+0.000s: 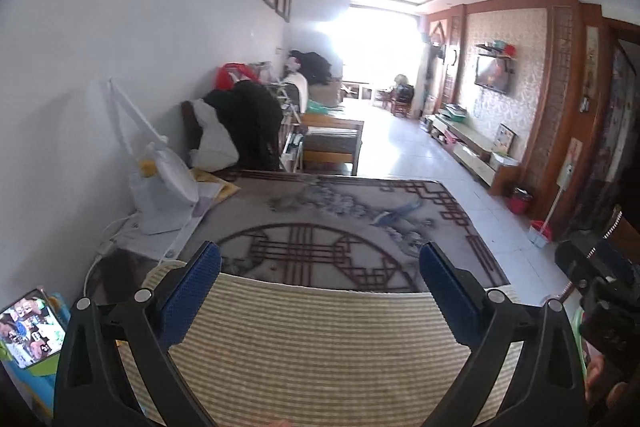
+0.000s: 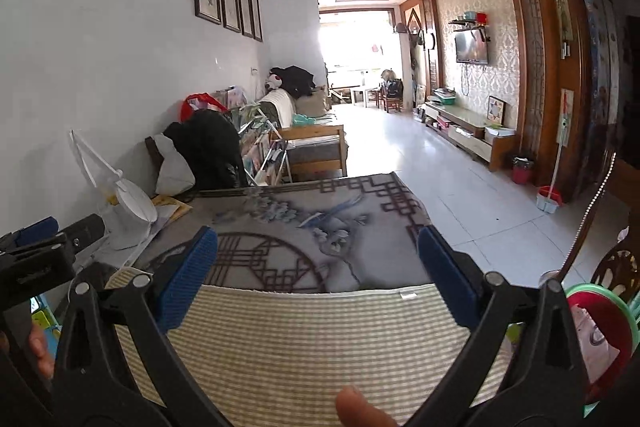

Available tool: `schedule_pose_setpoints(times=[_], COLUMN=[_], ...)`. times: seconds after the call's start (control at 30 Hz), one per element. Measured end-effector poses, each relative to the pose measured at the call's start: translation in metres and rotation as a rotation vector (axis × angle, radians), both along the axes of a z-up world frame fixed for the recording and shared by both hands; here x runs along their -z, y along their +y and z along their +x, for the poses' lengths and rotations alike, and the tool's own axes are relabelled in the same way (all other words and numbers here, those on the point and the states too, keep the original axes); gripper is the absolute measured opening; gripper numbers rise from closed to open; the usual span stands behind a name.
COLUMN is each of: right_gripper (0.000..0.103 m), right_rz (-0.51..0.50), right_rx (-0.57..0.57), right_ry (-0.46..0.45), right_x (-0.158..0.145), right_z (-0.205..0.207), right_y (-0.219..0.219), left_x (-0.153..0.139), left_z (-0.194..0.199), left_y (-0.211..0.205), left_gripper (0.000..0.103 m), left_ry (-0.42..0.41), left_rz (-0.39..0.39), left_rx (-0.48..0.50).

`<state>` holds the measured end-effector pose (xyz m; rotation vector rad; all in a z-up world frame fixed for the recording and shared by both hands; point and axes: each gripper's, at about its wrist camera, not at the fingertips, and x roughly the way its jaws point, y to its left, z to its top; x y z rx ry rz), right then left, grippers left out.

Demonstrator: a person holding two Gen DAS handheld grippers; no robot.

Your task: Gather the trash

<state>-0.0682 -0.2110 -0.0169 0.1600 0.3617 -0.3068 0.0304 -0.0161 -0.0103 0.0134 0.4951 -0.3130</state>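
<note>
My left gripper (image 1: 320, 263) is open and empty, held above a striped woven mat (image 1: 320, 347) on a patterned table cloth (image 1: 340, 223). My right gripper (image 2: 318, 247) is open and empty too, above the same mat (image 2: 312, 339) and cloth (image 2: 320, 219). Each gripper shows at the edge of the other's view: the right one at the far right (image 1: 600, 287), the left one at the far left (image 2: 36, 259). A green bin with a red liner (image 2: 600, 339) stands low at the right. No loose trash shows on the table.
A white desk lamp (image 1: 160, 187) and papers (image 1: 216, 187) sit at the table's left by the wall. A phone (image 1: 30, 327) lies lower left. Beyond the table are a chair with dark clothes (image 2: 208, 147), a sofa (image 2: 312, 143), a tiled floor, a TV stand (image 2: 468, 135), a red bucket (image 2: 522, 171).
</note>
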Motion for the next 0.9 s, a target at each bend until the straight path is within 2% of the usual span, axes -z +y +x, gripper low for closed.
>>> schedule_pose_setpoints(times=[0.17,0.9], right_gripper=[0.098,0.098], right_rz=[-0.012,-0.012], right_rx=[0.004,-0.013], right_ry=[0.02,0.045], right_x=[0.0021,0.0025], right_z=[-0.0012,-0.0034], right_y=[0.001,0.001], left_x=[-0.0012,0.0016], left_z=[-0.002,0.0006], left_y=[-0.0079,-0.0056], left_gripper=[0.095,0.095], left_ry=[0.015,0.069], left_rz=[0.003,0.012], left_rx=[0.019,-0.02])
